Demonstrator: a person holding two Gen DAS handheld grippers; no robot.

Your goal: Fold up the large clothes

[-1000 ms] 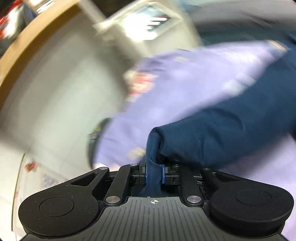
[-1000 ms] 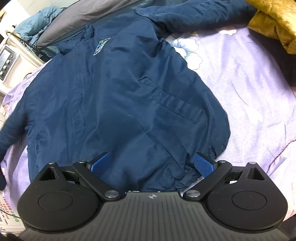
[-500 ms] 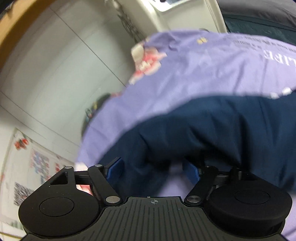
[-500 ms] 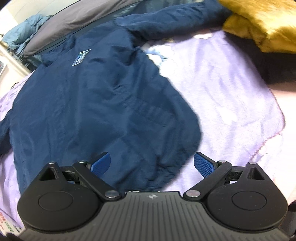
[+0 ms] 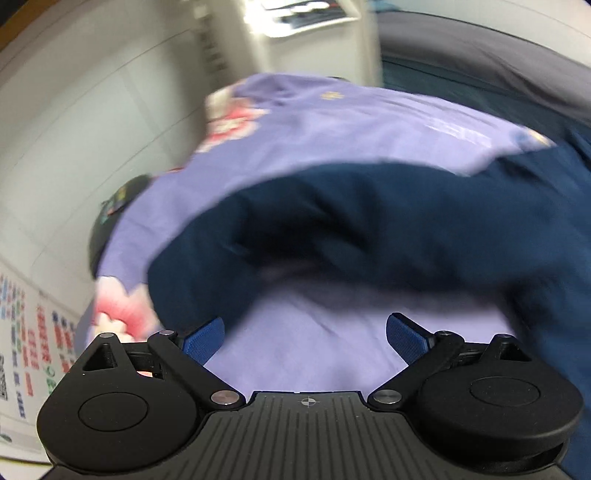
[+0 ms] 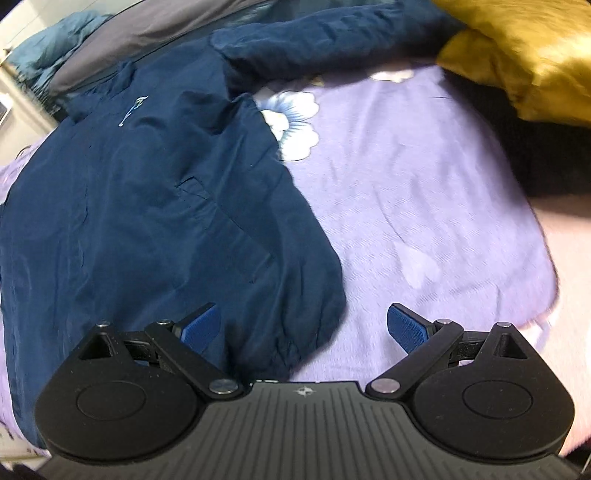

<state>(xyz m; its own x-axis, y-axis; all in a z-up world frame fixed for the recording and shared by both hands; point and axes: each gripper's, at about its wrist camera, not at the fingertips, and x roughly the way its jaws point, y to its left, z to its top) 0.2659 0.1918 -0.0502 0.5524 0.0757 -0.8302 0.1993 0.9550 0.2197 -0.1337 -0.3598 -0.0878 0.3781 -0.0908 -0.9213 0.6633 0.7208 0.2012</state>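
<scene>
A large navy jacket (image 6: 155, 206) lies spread flat, front up, on a purple bedspread (image 6: 424, 206). Its far sleeve (image 6: 314, 48) stretches toward the back right. My right gripper (image 6: 304, 325) is open and empty, just above the jacket's lower right hem. In the left wrist view the jacket's other sleeve (image 5: 369, 225) lies curved on the purple bedspread (image 5: 332, 122). My left gripper (image 5: 304, 339) is open and empty, a little short of that sleeve.
A mustard yellow quilt (image 6: 517, 55) lies at the back right of the bed, with a dark patch below it. A grey cover (image 6: 147, 40) and teal bedding (image 6: 48, 55) lie behind the jacket. A white appliance (image 5: 314, 33) and tiled floor (image 5: 74, 129) lie beyond the bed's left edge.
My left gripper opened and let go of the navy sleeve, which now lies on the bedspread; the gripper drew back. My right gripper stayed open and shifted right along the hem.
</scene>
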